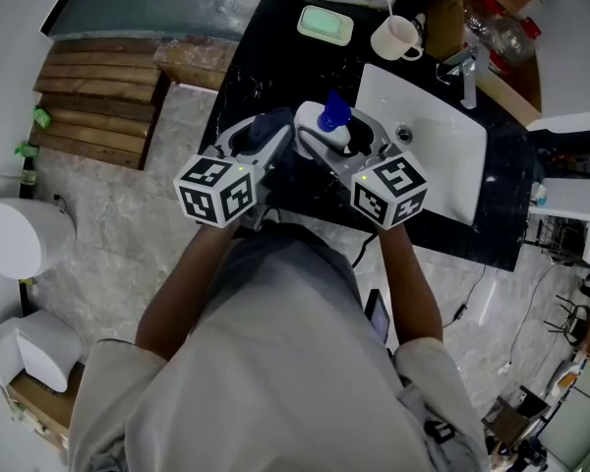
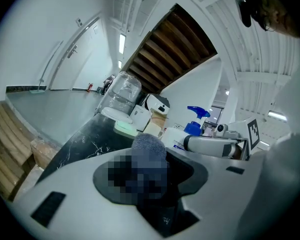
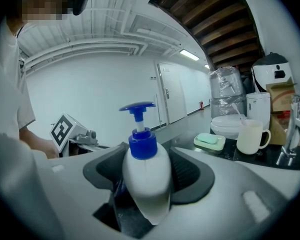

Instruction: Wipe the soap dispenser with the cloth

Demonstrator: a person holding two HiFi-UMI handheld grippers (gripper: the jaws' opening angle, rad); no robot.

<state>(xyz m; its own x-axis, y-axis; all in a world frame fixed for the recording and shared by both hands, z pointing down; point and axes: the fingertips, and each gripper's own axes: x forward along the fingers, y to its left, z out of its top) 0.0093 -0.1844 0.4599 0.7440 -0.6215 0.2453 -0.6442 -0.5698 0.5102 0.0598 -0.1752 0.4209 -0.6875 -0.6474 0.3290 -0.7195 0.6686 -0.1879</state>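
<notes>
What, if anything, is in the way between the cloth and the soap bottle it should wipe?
No loose thing is. The left gripper holds the cloth close beside the soap dispenser, which the right gripper clamps; only that gripper's own jaws cover parts of its sides.

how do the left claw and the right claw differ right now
Load: the left claw is shut on a soft, dark blue cloth; the right claw is shut on a hard white-and-blue soap dispenser.
Fit: the cloth sits bunched between the left claw's jaws, while the soap dispenser stands upright and rises well above the right claw's jaws.
Shared: both are gripping, held close together over the near edge of the black counter.
</notes>
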